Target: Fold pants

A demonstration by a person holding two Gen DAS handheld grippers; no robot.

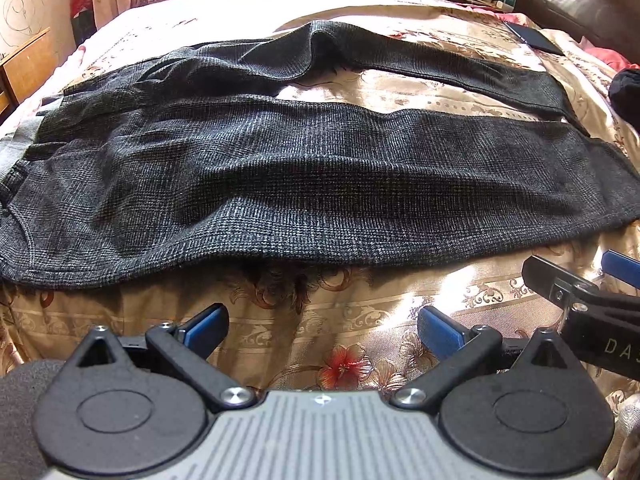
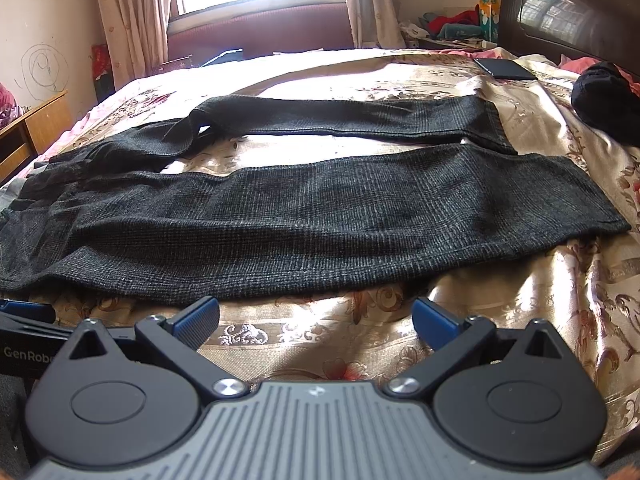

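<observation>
Both tongs hang released, nothing pinched: left gripper (image 1: 322,326), right gripper (image 2: 315,318). The dark grey checked woollen pants (image 1: 304,184) sprawl mid-frame on the floral gold bedspread (image 1: 320,320), legs apart. I'd pinch the near leg's edge at two spots, then flip it onto the far leg.

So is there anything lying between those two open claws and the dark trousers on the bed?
Nothing visible. Only bare floral bedspread lies between the left gripper, the right gripper and the near edge of the pants. The dark bundle and flat black item sit beyond them.
</observation>
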